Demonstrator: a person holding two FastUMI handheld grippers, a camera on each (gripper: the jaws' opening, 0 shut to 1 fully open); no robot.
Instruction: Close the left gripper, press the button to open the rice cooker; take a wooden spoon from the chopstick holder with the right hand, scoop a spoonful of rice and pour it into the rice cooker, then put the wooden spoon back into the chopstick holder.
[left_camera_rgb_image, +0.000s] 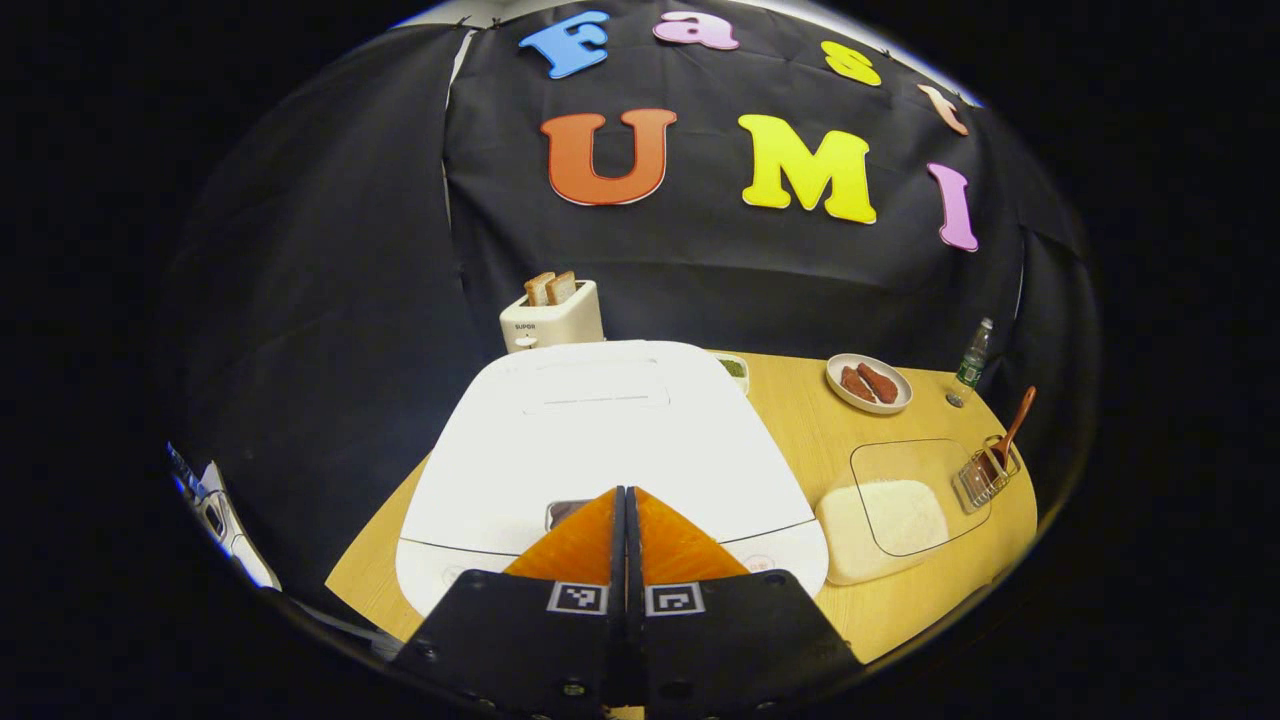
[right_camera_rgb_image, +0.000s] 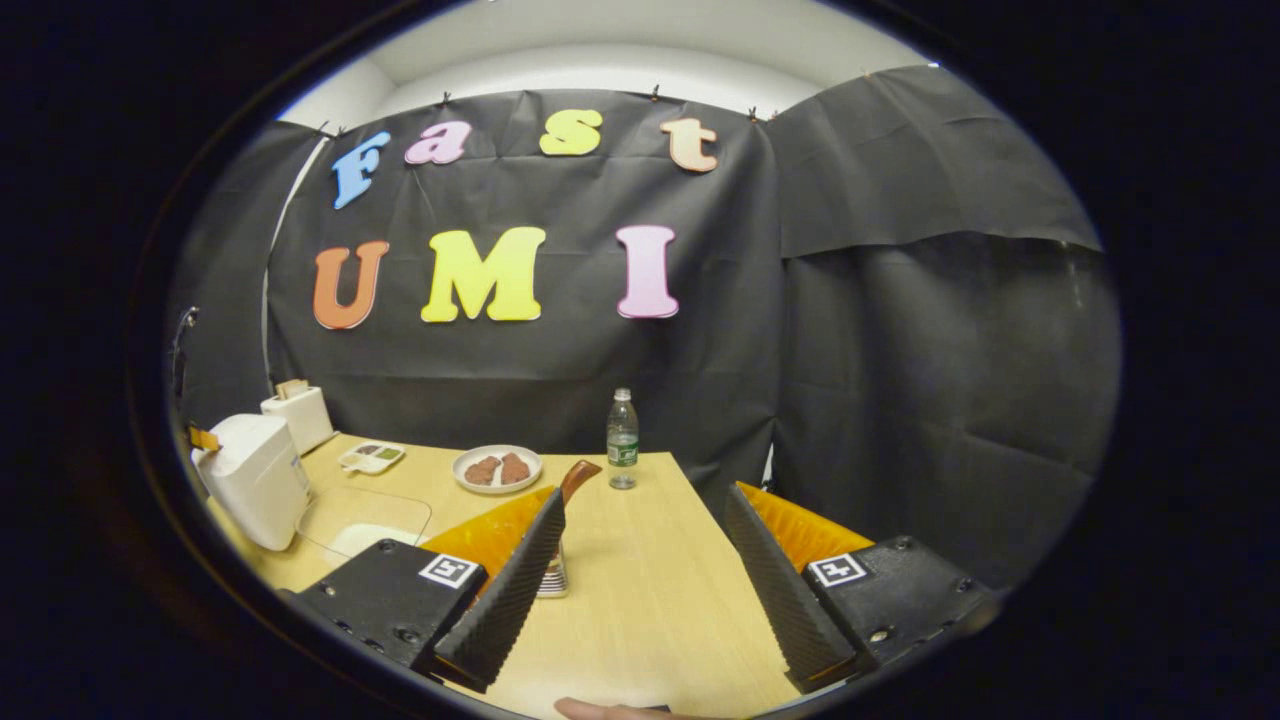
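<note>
White and glossy, the closed plastic rice cooker (left_camera_rgb_image: 600, 450) sits on the pale wooden table (left_camera_rgb_image: 800, 420), its lid down and its front panel facing the left gripper (left_camera_rgb_image: 627, 495). That gripper's two orange-backed fingers are pressed together with no gap, their joined tip directly over the cooker's front edge at the small grey button (left_camera_rgb_image: 562, 512); contact cannot be confirmed. To the cooker's right lies a clear rectangular container of white rice (left_camera_rgb_image: 885, 520), and just beyond it a small wire chopstick holder (left_camera_rgb_image: 985, 475) with the brown wooden spoon (left_camera_rgb_image: 1012, 425) standing tilted inside. In the right gripper view, the right gripper (right_camera_rgb_image: 640, 555) hangs above the table with its ribbed black fingers spread wide, holding nothing. The spoon's handle shows just behind its left finger. A white toaster (left_camera_rgb_image: 552, 315), a plate of browned food (left_camera_rgb_image: 868, 383) and a plastic bottle (right_camera_rgb_image: 622, 438) stand farther back.
</note>
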